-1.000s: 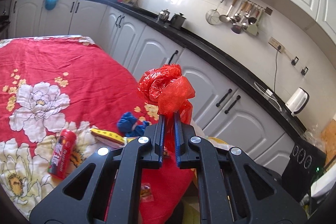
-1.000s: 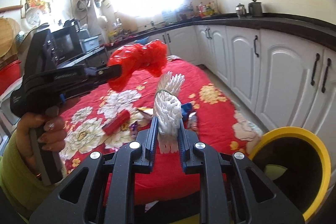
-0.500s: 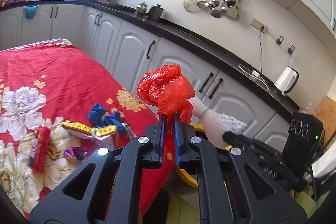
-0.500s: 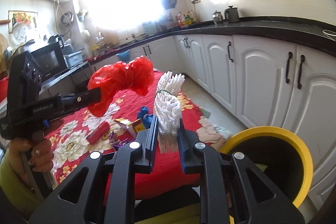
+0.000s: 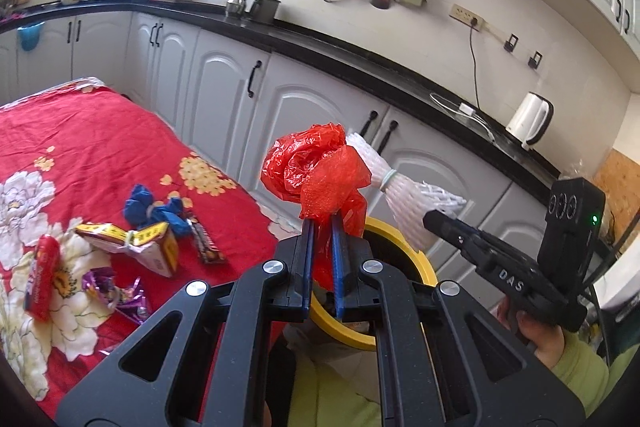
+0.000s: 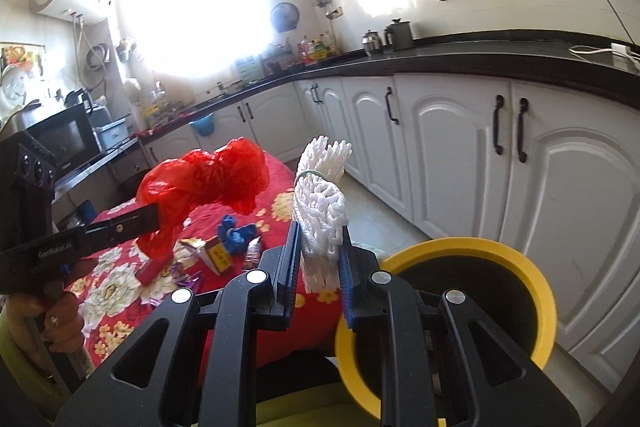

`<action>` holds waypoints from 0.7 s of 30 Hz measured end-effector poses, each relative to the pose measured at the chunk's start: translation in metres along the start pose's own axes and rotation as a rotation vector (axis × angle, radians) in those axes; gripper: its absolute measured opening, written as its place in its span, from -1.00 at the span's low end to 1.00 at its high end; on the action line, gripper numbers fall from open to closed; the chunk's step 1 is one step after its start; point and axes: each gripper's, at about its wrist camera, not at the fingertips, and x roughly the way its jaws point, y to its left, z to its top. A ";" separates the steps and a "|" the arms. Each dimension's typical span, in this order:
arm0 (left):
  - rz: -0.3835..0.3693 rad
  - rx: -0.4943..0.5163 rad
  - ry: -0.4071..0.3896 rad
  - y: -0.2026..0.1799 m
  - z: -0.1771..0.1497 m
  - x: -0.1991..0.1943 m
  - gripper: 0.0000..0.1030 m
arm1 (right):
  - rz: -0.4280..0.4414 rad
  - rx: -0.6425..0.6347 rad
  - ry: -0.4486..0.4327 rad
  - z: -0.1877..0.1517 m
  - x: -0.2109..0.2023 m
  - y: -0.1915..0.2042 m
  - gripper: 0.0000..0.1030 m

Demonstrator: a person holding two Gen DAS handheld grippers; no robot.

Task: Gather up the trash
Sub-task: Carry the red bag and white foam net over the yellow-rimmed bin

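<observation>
Left gripper (image 5: 321,227) fingers clamp a crumpled red plastic bag (image 5: 316,171), right gripper (image 6: 318,251) fingers a white foam net sleeve (image 6: 322,203) (both near the round yellow-rimmed bin (image 6: 520,267)); best released squarely over its mouth.

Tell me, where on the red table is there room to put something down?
The far stretch of the red tablecloth, beyond the blue wrapper, lies bare. The near end is crowded: red tube, yellow box, purple wrappers.
</observation>
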 end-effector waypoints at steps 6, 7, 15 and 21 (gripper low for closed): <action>-0.016 0.034 0.024 -0.017 -0.007 0.013 -0.93 | -0.040 0.033 -0.010 -0.003 -0.007 -0.020 -0.67; -0.019 0.038 0.029 -0.019 -0.009 0.016 -0.93 | -0.046 0.036 -0.011 -0.004 -0.008 -0.023 -0.67; -0.046 0.083 0.078 -0.040 -0.021 0.038 -0.93 | -0.098 0.074 -0.015 -0.011 -0.015 -0.047 -0.67; -0.053 0.105 0.120 -0.048 -0.031 0.055 -0.93 | -0.130 0.105 -0.009 -0.018 -0.019 -0.064 -0.67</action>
